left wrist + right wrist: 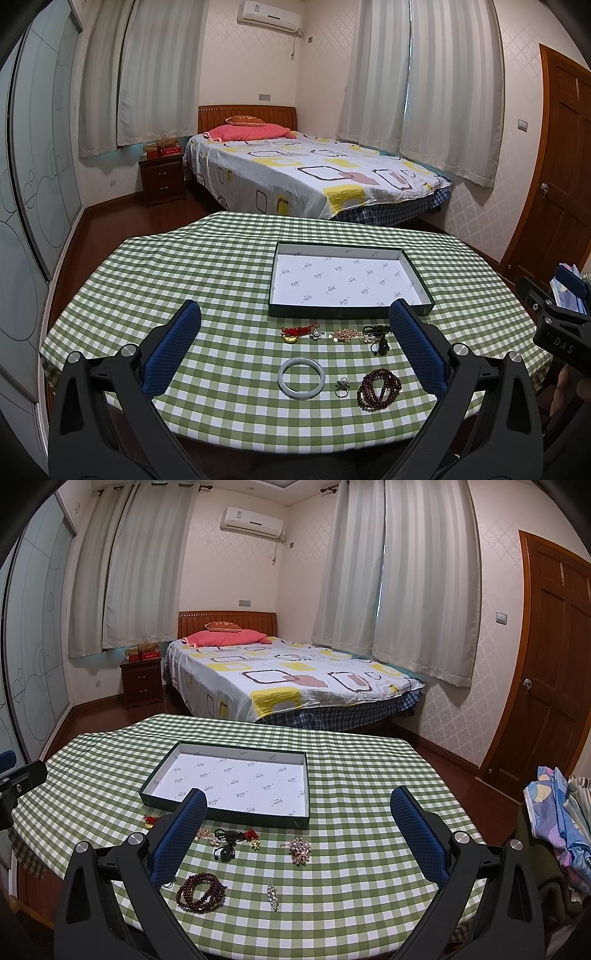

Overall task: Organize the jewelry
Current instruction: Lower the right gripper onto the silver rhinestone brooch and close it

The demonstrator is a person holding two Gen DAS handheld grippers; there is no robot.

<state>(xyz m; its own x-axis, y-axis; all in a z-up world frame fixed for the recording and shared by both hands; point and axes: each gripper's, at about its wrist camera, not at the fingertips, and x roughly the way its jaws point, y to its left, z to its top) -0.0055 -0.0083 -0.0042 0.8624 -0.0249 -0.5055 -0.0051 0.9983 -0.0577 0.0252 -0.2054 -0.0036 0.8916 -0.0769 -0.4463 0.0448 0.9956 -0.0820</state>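
Note:
A dark green tray with white printed lining (351, 314) (225, 818) stands on the green checked table. In front of it lie a pale jade bangle (301, 377), a pearl ring (342, 386), a dark red bead bracelet (379, 389) (201, 892), a red-cord gold charm (295, 333) (149, 822), a pink bead cluster (345, 335), a dark cord pendant (379, 341) (225, 849), a pink flower brooch (300, 850) and a silver clip (272, 895). My left gripper (295, 325) is open and empty above the near edge. My right gripper (299, 812) is open and empty too.
The table cloth (221, 280) ends close below both grippers. A bed (314, 173) stands beyond the table, a nightstand (162, 181) to its left, a wooden door (554, 657) at the right. Folded cloth (557, 819) lies right of the table.

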